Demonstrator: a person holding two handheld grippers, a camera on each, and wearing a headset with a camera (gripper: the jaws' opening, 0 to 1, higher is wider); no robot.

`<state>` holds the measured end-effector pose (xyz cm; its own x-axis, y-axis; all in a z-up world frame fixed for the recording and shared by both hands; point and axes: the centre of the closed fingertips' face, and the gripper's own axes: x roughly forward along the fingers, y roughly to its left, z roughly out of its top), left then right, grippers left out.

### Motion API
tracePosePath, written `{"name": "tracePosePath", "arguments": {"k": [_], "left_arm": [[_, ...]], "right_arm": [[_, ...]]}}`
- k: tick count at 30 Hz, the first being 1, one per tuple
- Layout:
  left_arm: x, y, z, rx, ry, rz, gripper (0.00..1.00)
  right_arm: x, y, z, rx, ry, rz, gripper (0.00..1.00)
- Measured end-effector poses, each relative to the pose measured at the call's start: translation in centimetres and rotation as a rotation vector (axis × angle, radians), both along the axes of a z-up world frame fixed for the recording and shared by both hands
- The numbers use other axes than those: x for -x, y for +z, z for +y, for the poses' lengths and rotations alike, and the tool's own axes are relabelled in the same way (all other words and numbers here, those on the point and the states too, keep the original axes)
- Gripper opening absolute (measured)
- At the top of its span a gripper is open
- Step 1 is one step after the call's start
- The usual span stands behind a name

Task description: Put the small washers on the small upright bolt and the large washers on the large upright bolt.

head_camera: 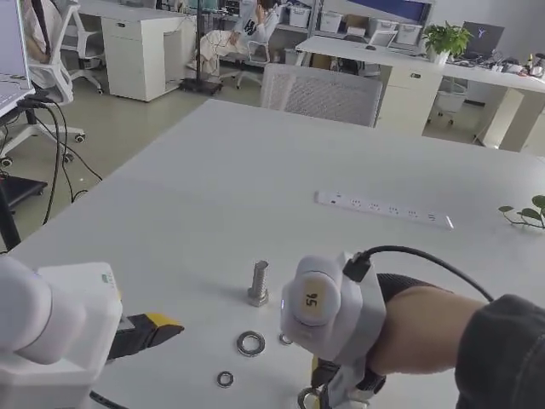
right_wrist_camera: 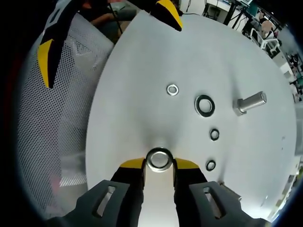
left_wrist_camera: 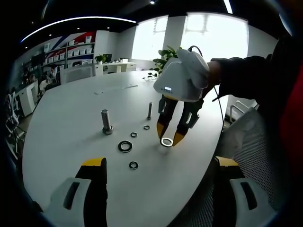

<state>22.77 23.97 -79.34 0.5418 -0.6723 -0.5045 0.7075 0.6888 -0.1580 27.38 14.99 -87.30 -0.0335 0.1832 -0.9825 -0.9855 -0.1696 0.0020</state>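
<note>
My right gripper (right_wrist_camera: 159, 163) is shut on a silver washer (right_wrist_camera: 159, 159), held flat just above the white table (head_camera: 255, 196); the same washer (left_wrist_camera: 166, 141) hangs between its yellow tips in the left gripper view. The large bolt (head_camera: 258, 284) stands upright to the left of that gripper. The thin small bolt (left_wrist_camera: 149, 110) stands behind it. A large washer (head_camera: 250, 343) and a small washer (head_camera: 225, 378) lie flat in front of the large bolt. Two more small washers (left_wrist_camera: 134, 135) (left_wrist_camera: 147, 127) lie between the bolts. My left gripper (left_wrist_camera: 161, 189) is open and holds nothing, low at the left.
A white power strip (head_camera: 383, 207) lies further back on the table. A mesh chair (head_camera: 322, 92) stands at the far edge. A plant sprig (head_camera: 528, 213) pokes in at the right. Desks and office chairs stand beyond.
</note>
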Motion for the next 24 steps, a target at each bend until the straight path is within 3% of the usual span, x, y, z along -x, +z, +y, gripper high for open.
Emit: {"name": "tracePosePath", "arguments": {"k": [5, 14, 24], "left_arm": [[-0.1, 0.1, 0.0, 0.005, 0.004, -0.003, 0.93], [-0.2, 0.3, -0.1, 0.005, 0.002, -0.007, 0.93], [-0.2, 0.3, -0.1, 0.005, 0.002, -0.005, 0.93]], "right_arm": [[-0.4, 0.7, -0.1, -0.003, -0.006, 0.003, 0.24], [-2.5, 3.8, -0.2, -0.043, -0.038, -0.020, 0.24], [-4.7, 7.7, 0.6, -0.070, -0.023, -0.061, 0.24]]}}
